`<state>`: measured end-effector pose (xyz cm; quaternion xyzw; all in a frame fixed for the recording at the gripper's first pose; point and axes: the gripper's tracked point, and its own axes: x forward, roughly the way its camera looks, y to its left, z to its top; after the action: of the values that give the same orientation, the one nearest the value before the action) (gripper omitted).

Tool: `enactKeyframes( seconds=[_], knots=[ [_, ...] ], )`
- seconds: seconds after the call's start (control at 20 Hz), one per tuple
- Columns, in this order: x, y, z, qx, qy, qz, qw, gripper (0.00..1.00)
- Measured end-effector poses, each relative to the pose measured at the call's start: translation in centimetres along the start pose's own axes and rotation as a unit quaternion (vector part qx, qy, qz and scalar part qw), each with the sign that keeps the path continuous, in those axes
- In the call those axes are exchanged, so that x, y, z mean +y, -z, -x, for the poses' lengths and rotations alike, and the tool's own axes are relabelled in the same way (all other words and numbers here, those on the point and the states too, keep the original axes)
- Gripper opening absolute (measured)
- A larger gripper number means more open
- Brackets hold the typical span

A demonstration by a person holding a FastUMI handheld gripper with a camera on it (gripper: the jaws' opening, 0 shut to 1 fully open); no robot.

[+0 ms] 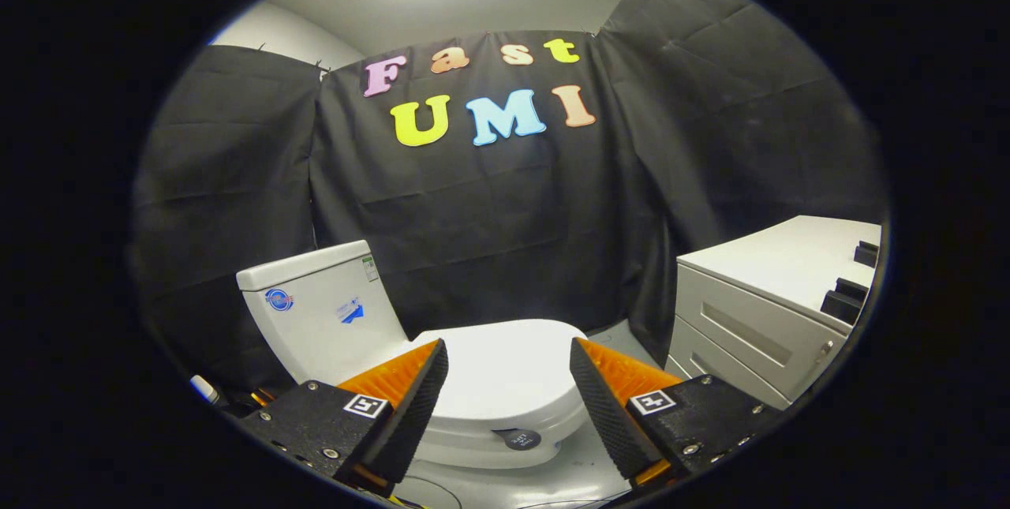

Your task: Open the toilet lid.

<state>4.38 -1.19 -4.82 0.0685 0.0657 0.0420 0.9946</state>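
My tool (509,383) is spread wide, its two ribbed, wedge-shaped fingers (410,406) well apart and gripping nothing. Between them, just ahead, there's the toilet lid (505,371), shut flat on the bowl, smooth glossy white and oval. Its long axis runs from the rounded front edge near my fingers back and leftward to the tank. Under that front edge sits a small dark round tab (518,439), on the rim of the seat. Nothing stands between my fingers and the lid. Left of the toilet lid and behind it rises the tank (319,312), a boxy white shape with stickers on its face. Right of the toilet lid, well apart, stands a white cabinet (750,319) with drawers, dark blocks (844,300) on top. Beyond the lid hangs the wrinkled black cloth wall (505,233).
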Motion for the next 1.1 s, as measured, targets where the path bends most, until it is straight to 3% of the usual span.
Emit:
enactKeyframes(
  seconds=[0.25, 0.7, 1.1],
  knots=[
    [-1.1, 1.9, -1.9, 0.030, -0.005, -0.025, 0.999, 0.96],
    [-4.2, 6.2, -4.7, 0.101, -0.005, -0.129, 0.986, 0.95],
    [-6.7, 11.3, -5.2, 0.176, -0.005, -0.262, 0.949, 0.95]
  ],
)
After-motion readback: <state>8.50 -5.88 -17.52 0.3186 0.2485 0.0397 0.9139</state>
